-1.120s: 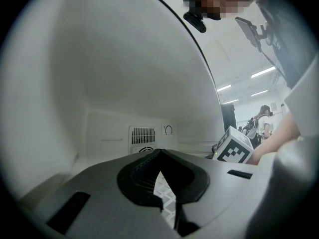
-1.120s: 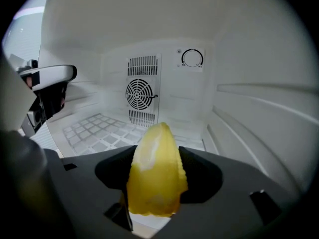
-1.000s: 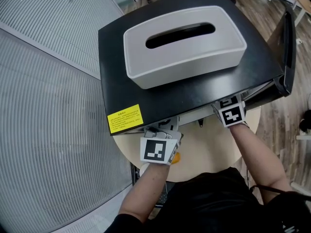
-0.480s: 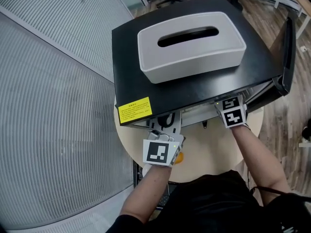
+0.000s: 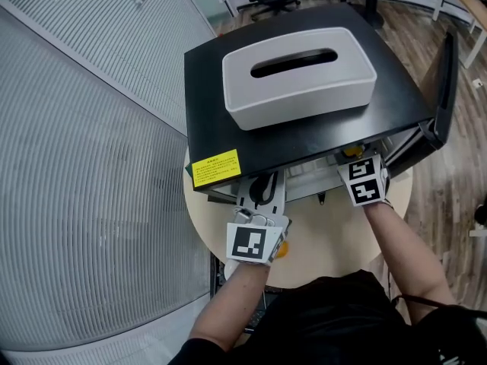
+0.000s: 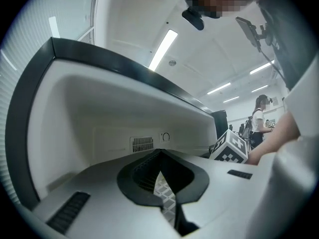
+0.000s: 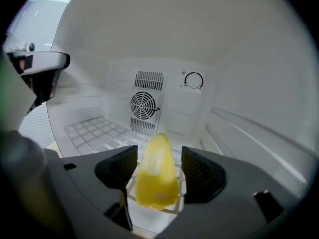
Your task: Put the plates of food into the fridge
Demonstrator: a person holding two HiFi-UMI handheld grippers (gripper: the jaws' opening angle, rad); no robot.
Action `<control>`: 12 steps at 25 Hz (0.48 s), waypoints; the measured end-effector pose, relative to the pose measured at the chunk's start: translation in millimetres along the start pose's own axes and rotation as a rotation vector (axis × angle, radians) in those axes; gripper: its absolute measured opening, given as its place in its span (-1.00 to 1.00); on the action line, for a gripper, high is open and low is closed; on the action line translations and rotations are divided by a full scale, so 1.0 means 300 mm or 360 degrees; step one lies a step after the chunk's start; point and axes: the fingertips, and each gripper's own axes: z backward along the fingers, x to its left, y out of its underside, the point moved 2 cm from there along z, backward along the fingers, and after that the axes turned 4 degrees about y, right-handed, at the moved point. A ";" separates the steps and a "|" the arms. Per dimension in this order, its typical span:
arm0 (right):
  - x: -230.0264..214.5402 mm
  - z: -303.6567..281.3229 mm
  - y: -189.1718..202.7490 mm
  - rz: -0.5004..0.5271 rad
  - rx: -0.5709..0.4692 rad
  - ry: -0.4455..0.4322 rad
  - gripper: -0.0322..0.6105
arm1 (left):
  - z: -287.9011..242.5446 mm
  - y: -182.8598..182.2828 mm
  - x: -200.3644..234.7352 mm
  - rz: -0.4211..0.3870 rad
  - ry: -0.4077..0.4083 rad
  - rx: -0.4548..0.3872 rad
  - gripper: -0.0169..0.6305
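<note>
the fingers [image 7: 199, 176] of the right gripper [image 7: 158, 158] are standing wide, with a piece of yellow food [image 7: 155, 180] sitting between them. a gap is showing on its right side, so they are not pressing it. the food is resting on the white grid shelf [image 7: 92, 131] inside the fridge [image 5: 205, 90], low in the middle of the right gripper view; i cannot tell whether a plate is lying under it. behind it, a round fan [image 7: 143, 105] and a dial [image 7: 193, 80] are showing on the back wall.

the left gripper [image 6: 160, 158] is closed, with its fingers [image 6: 137, 176] pressing together on nothing. it is pointing level into the fridge's opening at the lower middle of the head view. the right gripper's marker cube [image 6: 229, 148] is showing to its right.

the door [image 5: 444, 90] is standing open at the right edge of the head view. a grey box [image 5: 297, 74] is lying on the black top, and a yellow label [image 5: 216, 167] is sticking at its lower left corner. the fridge is standing on a round worktop [image 5: 327, 234].
</note>
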 end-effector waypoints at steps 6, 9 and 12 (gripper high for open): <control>0.014 0.053 -0.036 0.0011 -0.0065 -0.0007 -0.07 | 0.023 -0.031 -0.025 -0.0017 0.0003 -0.0018 -0.93; 0.037 0.082 -0.042 0.0013 -0.0087 -0.0026 -0.07 | 0.046 -0.039 -0.034 -0.0030 -0.0003 -0.0010 -0.93; 0.052 0.115 -0.046 0.0010 -0.0104 -0.0037 -0.07 | 0.074 -0.052 -0.046 -0.0037 -0.0004 -0.0017 -0.93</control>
